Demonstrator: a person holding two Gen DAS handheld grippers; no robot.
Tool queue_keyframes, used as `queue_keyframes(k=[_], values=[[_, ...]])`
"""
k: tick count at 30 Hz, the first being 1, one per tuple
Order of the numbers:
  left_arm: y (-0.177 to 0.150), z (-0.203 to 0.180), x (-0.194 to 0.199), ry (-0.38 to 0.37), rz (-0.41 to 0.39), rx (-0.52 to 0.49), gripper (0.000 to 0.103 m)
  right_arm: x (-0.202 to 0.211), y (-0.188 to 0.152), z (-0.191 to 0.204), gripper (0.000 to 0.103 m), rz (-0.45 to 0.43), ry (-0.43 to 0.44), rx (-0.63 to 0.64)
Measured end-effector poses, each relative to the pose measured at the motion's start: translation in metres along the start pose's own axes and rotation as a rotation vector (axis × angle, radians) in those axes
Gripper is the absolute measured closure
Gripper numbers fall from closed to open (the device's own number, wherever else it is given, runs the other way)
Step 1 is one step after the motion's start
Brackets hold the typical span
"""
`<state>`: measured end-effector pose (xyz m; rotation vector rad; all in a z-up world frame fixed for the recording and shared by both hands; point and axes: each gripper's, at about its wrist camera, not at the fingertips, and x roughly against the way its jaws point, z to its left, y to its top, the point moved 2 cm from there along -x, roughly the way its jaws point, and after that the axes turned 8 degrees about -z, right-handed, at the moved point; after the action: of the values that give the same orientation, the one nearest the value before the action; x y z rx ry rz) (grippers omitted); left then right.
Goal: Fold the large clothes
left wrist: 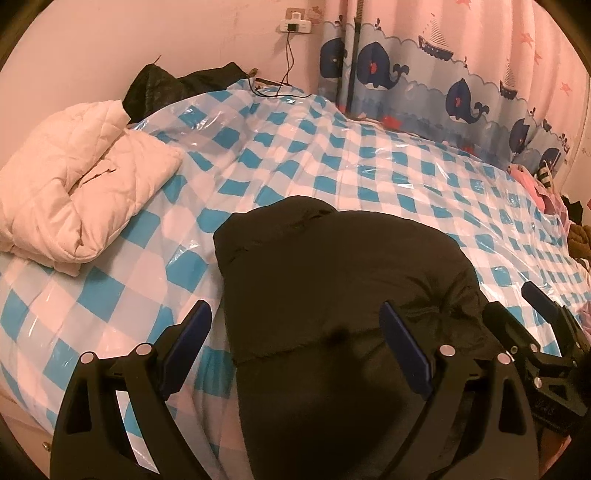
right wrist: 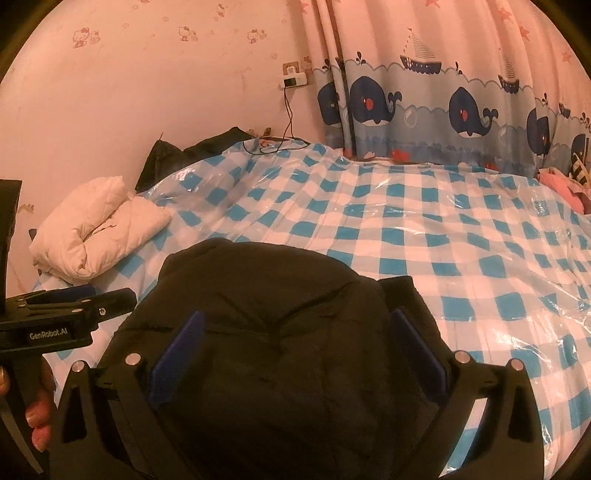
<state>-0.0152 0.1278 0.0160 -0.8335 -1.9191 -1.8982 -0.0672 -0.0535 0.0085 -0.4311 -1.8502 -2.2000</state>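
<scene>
A folded black puffer jacket [left wrist: 332, 280] lies on the blue-and-white checked bed [left wrist: 332, 162]. It also shows in the right wrist view [right wrist: 266, 317]. My left gripper [left wrist: 295, 314] is open above its left edge: one finger over the bedcover, the other over the jacket. My right gripper [right wrist: 295, 325] is open, its fingers spread over the jacket's near part, holding nothing. The right gripper shows at the right edge of the left wrist view [left wrist: 543, 306]. The left gripper shows at the left of the right wrist view [right wrist: 85, 295].
A folded cream quilted coat [left wrist: 77, 192] lies at the bed's left. A dark garment [left wrist: 155, 85] is heaped against the far wall under a socket with a cable [left wrist: 295, 26]. Whale-print curtains [left wrist: 443, 74] hang behind. Pink and other clothes [left wrist: 543, 184] lie at the right edge.
</scene>
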Motion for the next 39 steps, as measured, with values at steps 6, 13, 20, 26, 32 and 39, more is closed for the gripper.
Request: queue_keyframes(k=[6, 13, 20, 26, 32, 39], values=[[0.001, -0.003, 0.002, 0.001, -0.012, -0.008, 0.015, 0.001, 0.003, -0.005, 0.006, -0.009, -0.008, -0.016], [-0.001, -0.005, 0.000, -0.005, -0.004, -0.008, 0.015, 0.000, 0.002, -0.005, 0.006, -0.005, 0.000, -0.017], [-0.001, -0.005, 0.000, -0.005, -0.003, -0.010, 0.015, -0.001, 0.002, -0.004, 0.006, -0.002, -0.001, -0.017], [-0.006, -0.006, -0.005, -0.003, 0.021, -0.009, 0.014, -0.001, 0.001, -0.003, 0.006, -0.002, -0.002, -0.018], [-0.008, -0.004, -0.008, 0.007, 0.028, -0.007, 0.014, -0.001, 0.001, -0.002, 0.006, -0.003, -0.001, -0.017], [-0.010, -0.005, -0.010, 0.011, 0.034, -0.016, 0.013, -0.001, 0.001, -0.001, 0.006, -0.004, 0.003, -0.019]])
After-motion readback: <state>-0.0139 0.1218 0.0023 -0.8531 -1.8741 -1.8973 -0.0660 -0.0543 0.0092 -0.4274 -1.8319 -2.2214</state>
